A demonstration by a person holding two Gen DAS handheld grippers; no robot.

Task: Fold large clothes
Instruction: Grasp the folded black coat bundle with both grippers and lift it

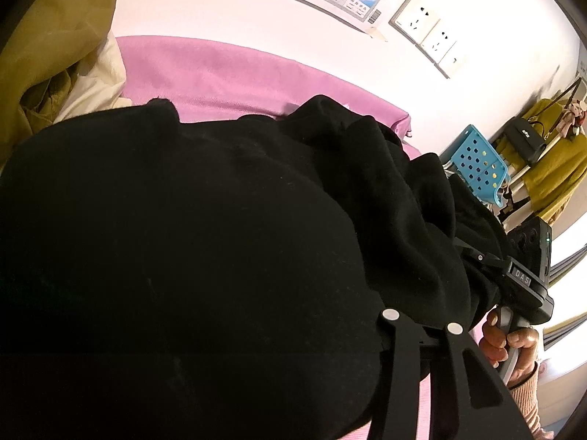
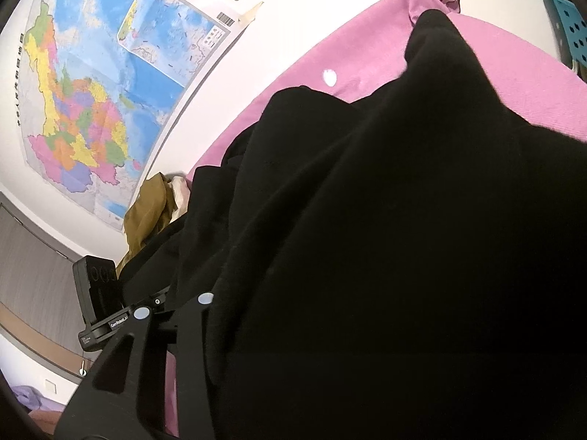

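Note:
A large black garment (image 1: 190,242) fills most of both views and hangs over the pink bed sheet (image 1: 227,73). My left gripper (image 1: 422,324) is shut on the black garment's edge; its fingers (image 1: 390,316) are mostly covered by the cloth. My right gripper (image 2: 174,306) is also shut on the black garment (image 2: 385,238), which drapes over its fingers (image 2: 205,299). The right gripper's body (image 1: 528,278) and the hand holding it show at the right of the left wrist view. The left gripper's body (image 2: 97,300) shows at the left of the right wrist view.
An olive-green garment (image 1: 47,69) and a cream cloth (image 1: 99,88) lie on the bed by the wall. A map (image 2: 91,91) and wall sockets (image 1: 425,25) are on the wall. A blue perforated basket (image 1: 477,161) and a rack with yellow clothing (image 1: 550,168) stand beyond the bed's end.

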